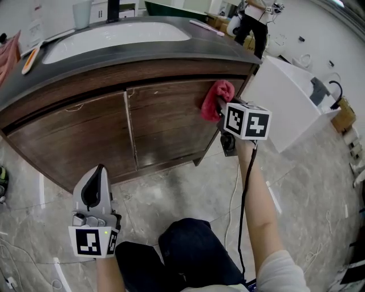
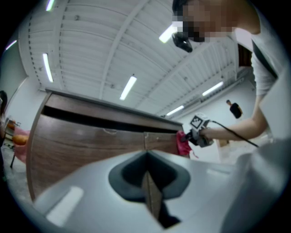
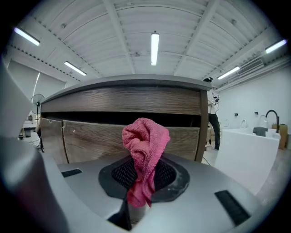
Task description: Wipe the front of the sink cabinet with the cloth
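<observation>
The dark wood sink cabinet has two doors under a dark counter. My right gripper is shut on a pink cloth, which bunches against the upper right corner of the right door. In the right gripper view the pink cloth stands up from the closed jaws in front of the cabinet. My left gripper hangs low over the floor, away from the cabinet, shut with nothing in it. The left gripper view shows the cabinet and the cloth far off.
A white sink basin sits in the counter, with a cup behind it. A white box-like unit stands right of the cabinet. A person stands at the back. My knees are below. The floor is grey marble tile.
</observation>
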`<state>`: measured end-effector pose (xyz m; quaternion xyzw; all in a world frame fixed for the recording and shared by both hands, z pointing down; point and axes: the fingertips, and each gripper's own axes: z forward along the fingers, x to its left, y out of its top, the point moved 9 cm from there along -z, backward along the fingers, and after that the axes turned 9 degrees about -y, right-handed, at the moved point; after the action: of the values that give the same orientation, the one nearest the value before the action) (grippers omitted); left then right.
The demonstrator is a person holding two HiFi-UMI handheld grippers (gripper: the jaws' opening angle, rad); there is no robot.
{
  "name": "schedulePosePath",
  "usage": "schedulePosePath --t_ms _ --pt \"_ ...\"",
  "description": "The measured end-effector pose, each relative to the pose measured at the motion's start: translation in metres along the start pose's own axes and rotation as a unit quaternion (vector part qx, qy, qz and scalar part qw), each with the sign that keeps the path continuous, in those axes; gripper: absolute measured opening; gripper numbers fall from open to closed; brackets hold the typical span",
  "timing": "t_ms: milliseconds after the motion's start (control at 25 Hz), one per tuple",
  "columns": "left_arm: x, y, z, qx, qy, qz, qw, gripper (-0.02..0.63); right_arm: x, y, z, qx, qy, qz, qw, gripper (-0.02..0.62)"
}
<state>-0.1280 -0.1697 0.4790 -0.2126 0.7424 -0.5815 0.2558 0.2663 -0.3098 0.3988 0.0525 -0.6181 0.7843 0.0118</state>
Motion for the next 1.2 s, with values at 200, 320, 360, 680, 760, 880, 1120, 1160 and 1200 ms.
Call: schedulePosePath --t_ms 200,320,360,680,760,880,1120,1160,1200 --pt "0.0 -0.002 0.0 -0.002 -0.002 -0.005 1.0 0.006 -0.027 -0.002 0.003 0.008 -0.043 -0.018 0.999 0.063" --pt "0.001 -0.002 -0.001 -0.002 -0.001 -0.005 1.0 0.006 -0.038 0.0 0.003 0.011 -0.057 -0.025 0.998 0.063" --pt "0.002 -0.002 -0.002 -0.003 0.0 -0.005 1.0 0.006 -0.041 0.0 0.003 0.012 -0.063 -0.028 0.998 0.063" --pt "0.006 -0.004 -0.005 -0.003 0.008 -0.004 1.0 0.006 -0.078 -0.008 0.01 0.01 -0.11 0.012 0.994 0.061" --pt "0.008 -0.004 -0.005 -0.004 0.011 -0.005 0.9999 0.005 -0.076 -0.011 0.01 0.002 -0.108 0.018 0.994 0.06" --pt "0.007 -0.005 -0.006 -0.005 0.013 -0.008 0.9999 0.005 -0.073 -0.021 0.012 0.002 -0.105 0.02 0.994 0.06" --pt "0.005 -0.004 -0.006 -0.002 0.011 -0.004 0.9999 0.005 -0.073 -0.058 0.024 0.044 -0.09 0.044 0.994 0.06" --pt "0.004 -0.004 -0.006 -0.001 0.011 -0.003 0.9999 0.005 -0.073 -0.061 0.025 0.047 -0.091 0.045 0.994 0.06" --pt "0.004 -0.003 -0.007 -0.001 0.01 -0.002 0.9999 0.005 -0.073 -0.062 0.025 0.049 -0.093 0.046 0.993 0.06"
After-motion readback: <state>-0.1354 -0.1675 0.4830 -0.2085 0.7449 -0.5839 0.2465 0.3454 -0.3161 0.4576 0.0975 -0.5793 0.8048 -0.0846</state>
